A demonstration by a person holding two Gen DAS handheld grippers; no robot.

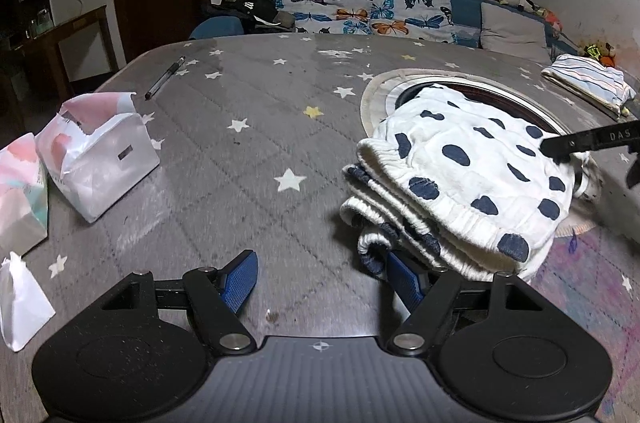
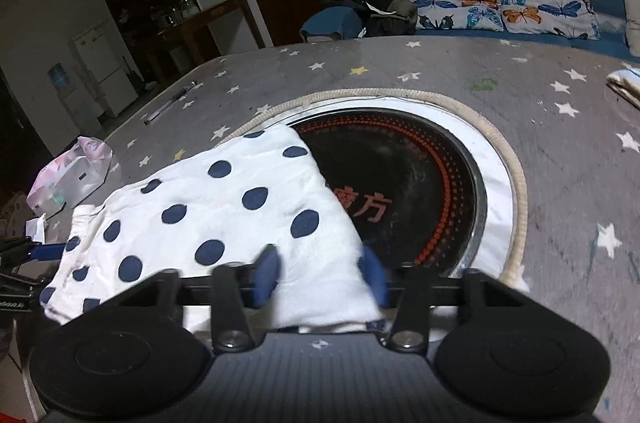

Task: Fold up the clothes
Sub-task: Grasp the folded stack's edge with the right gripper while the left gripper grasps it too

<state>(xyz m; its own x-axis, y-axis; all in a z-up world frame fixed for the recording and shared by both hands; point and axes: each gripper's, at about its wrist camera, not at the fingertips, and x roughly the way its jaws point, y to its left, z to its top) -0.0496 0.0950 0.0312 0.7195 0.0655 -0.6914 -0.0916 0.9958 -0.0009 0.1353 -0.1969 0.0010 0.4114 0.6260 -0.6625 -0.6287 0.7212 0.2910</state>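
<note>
White quilted cotton with navy dots makes up the garment (image 2: 224, 219) we are folding; its gathered elastic waistband (image 1: 404, 179) and the stacked ribbed edges below it tell us it is already doubled over into a thick, soft bundle. It lies on the tabletop (image 1: 248, 95), partly draped over the round black cooktop (image 2: 404, 183) sunk into the surface, whose glossy glass carries rings of red dots and red characters.

We judge the fold to be midway. Our right gripper (image 2: 320, 275) has the near edge of the cloth between its blue ribbed pads (image 2: 266, 275), set at a narrow gap; motion blur keeps us from saying whether they pinch the fabric yet. Our left gripper (image 1: 324, 281) stands wide and holds nothing, its right-hand finger tucked just under the bundle's waistband corner.

Next we would need a firm pinch through all layers on the right, then a matching grasp on the left, so the pile lifts evenly instead of sliding apart; the puffy fabric will compress and could slip.

Around it, a grey quilted cover (image 1: 224, 159) printed with pale stars spreads across the tabletop. Further off lie a crinkly plastic tissue pack (image 1: 100, 159), a slim pen (image 1: 165, 77) and a folded striped cloth (image 1: 588, 79).
</note>
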